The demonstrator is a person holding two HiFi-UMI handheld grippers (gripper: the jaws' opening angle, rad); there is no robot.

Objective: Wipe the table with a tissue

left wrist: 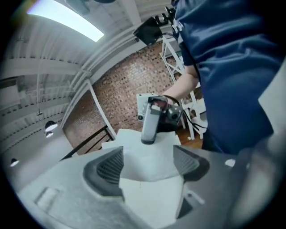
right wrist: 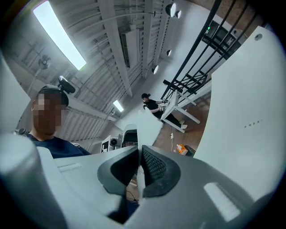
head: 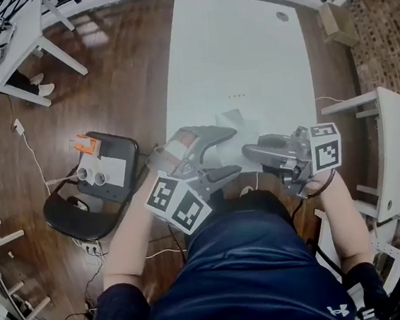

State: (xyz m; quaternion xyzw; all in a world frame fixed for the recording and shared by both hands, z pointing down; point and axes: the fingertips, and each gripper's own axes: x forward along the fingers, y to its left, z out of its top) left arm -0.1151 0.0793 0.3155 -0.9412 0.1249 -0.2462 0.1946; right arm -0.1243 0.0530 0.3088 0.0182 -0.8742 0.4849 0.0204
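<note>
Both grippers are up at the near edge of the white desk [head: 245,51], right in front of the person's blue shirt [head: 246,257], pointing at each other with the tissue [right wrist: 149,125] strung between them.

The right gripper [right wrist: 139,167] is the one actually holding it: its jaws are pressed together with a thin edge of the tissue pinched between the pads. A white flap sticks out past the tips.

The left gripper [left wrist: 147,166] has its jaws spread wide. The tissue does sit in the gap between them, but neither pad is pressing on it, so no grip there. From the left gripper view you can see the right gripper straight ahead, clamped on the far end of the sheet.

In the head view the tissue looks like it's held just over the near part of the desk. I can't tell if any of it is touching the surface.

Other stuff around: a black chair [head: 70,212] to the left on the wooden floor [head: 127,71] with some small items on its seat, and a white shelf unit [head: 391,150] to the right.
</note>
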